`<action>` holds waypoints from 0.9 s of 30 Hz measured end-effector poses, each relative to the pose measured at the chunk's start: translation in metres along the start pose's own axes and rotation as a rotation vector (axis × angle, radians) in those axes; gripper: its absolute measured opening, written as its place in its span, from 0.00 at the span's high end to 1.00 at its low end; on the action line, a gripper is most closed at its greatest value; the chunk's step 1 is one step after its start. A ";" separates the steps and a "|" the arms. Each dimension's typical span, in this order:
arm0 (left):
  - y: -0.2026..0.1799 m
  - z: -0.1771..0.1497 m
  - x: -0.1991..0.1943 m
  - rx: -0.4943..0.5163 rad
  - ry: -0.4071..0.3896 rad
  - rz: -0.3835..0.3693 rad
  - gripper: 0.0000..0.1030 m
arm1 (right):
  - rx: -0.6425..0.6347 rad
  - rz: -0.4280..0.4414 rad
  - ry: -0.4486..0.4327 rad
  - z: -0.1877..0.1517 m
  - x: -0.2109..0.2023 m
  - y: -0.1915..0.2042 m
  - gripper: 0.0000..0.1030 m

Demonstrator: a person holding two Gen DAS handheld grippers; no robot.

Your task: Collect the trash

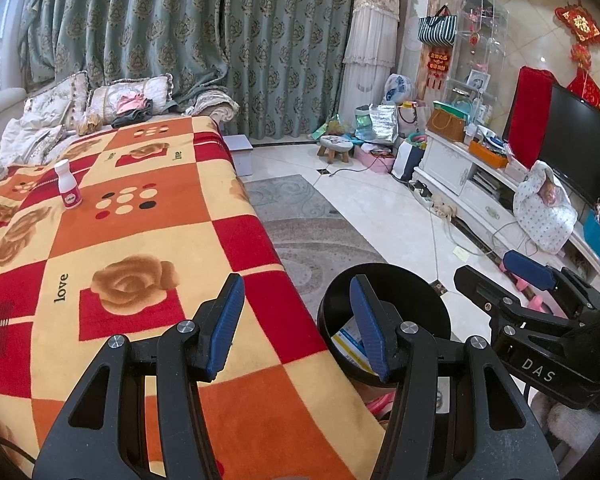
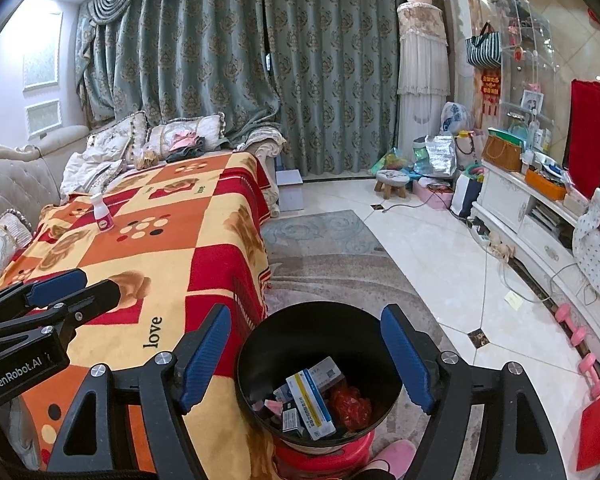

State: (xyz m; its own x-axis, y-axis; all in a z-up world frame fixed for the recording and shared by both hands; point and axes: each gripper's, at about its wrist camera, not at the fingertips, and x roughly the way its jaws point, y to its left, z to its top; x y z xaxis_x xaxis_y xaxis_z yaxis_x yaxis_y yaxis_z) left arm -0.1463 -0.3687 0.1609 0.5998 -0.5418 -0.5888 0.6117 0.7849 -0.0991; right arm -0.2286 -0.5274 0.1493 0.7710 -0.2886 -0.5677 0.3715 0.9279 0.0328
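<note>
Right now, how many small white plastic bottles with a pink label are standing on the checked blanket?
1. The small white plastic bottle with a pink label stands upright near the far left of the red, orange and yellow checked blanket. Others may lie hidden behind the cushions.

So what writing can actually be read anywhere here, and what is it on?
"love": blanket, repeated on other squares.
"DAS": right gripper.
"GenRobot.AI": left gripper.
Too small or blurred to read: bottle label, boxes in the black bin, red wall hangings.
</note>
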 end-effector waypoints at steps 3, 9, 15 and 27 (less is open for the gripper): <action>0.000 0.000 0.000 0.005 0.002 0.001 0.48 | 0.000 0.001 0.000 0.000 0.000 0.000 0.27; -0.001 0.000 0.000 0.002 0.004 -0.001 0.48 | -0.001 0.000 0.001 -0.001 0.000 -0.001 0.26; -0.004 -0.003 0.000 0.003 0.008 -0.007 0.48 | 0.000 -0.001 0.003 0.001 0.001 0.000 0.26; 0.001 -0.011 0.006 -0.023 0.047 -0.043 0.48 | -0.005 -0.001 0.024 -0.003 0.005 0.000 0.25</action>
State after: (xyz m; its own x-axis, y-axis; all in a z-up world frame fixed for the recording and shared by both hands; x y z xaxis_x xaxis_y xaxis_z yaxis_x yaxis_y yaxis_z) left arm -0.1479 -0.3678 0.1484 0.5478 -0.5613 -0.6203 0.6242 0.7679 -0.1437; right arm -0.2261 -0.5279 0.1435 0.7578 -0.2841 -0.5874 0.3700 0.9286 0.0282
